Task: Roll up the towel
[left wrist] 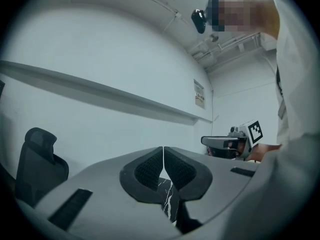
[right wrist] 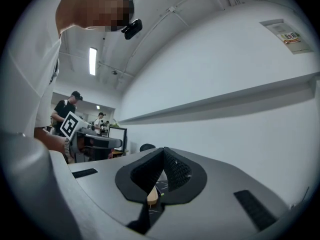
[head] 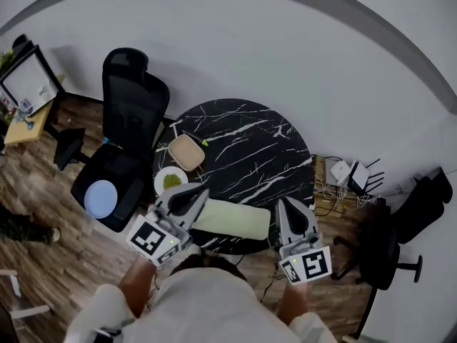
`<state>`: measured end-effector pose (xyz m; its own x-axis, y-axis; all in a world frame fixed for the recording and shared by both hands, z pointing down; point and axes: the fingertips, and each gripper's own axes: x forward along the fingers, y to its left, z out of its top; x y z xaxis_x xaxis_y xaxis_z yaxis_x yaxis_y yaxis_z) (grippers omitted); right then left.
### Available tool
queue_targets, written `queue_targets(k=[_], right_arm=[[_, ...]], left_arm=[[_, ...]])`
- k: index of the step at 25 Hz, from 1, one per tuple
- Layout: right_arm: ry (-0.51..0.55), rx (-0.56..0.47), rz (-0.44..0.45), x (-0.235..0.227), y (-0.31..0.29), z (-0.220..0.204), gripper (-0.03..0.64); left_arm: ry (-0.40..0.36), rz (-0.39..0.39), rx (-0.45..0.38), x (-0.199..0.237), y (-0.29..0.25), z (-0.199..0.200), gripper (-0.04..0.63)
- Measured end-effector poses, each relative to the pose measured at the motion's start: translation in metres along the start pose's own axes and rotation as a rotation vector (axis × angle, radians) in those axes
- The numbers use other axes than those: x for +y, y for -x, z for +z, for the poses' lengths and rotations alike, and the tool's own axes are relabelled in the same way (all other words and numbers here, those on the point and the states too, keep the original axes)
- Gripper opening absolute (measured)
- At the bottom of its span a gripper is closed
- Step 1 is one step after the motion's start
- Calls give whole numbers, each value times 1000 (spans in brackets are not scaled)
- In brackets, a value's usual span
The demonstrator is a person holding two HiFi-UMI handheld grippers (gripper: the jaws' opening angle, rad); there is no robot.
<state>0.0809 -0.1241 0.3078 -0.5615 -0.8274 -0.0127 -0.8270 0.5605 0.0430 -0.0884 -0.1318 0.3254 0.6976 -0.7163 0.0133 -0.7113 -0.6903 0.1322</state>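
The pale green towel [head: 232,219] lies as a long bundle along the near edge of the round black marble table [head: 250,141]. My left gripper [head: 202,192] hovers at the towel's left end and my right gripper [head: 286,204] at its right end, both above it and apart from it. In the left gripper view the jaws of the left gripper [left wrist: 163,157] meet with nothing between them, and a strip of marble [left wrist: 168,198] shows below. In the right gripper view the right gripper [right wrist: 163,158] is likewise shut and empty. Each gripper view catches the other gripper off to the side.
A tan wooden dish [head: 186,152] and a white plate with green bits [head: 170,180] sit on the table's left side. A black office chair [head: 128,120] holding a blue disc [head: 101,197] stands at the left. Cables and adapters [head: 350,174] and another chair [head: 389,245] are at the right.
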Motion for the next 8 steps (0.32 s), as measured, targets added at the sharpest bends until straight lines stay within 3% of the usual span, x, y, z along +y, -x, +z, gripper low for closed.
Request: queue_targets(k=[8], right_arm=[[-27,19,27,3,0,-8,-6]], left_arm=[[-6,-2,6,-4,1,-5,5]])
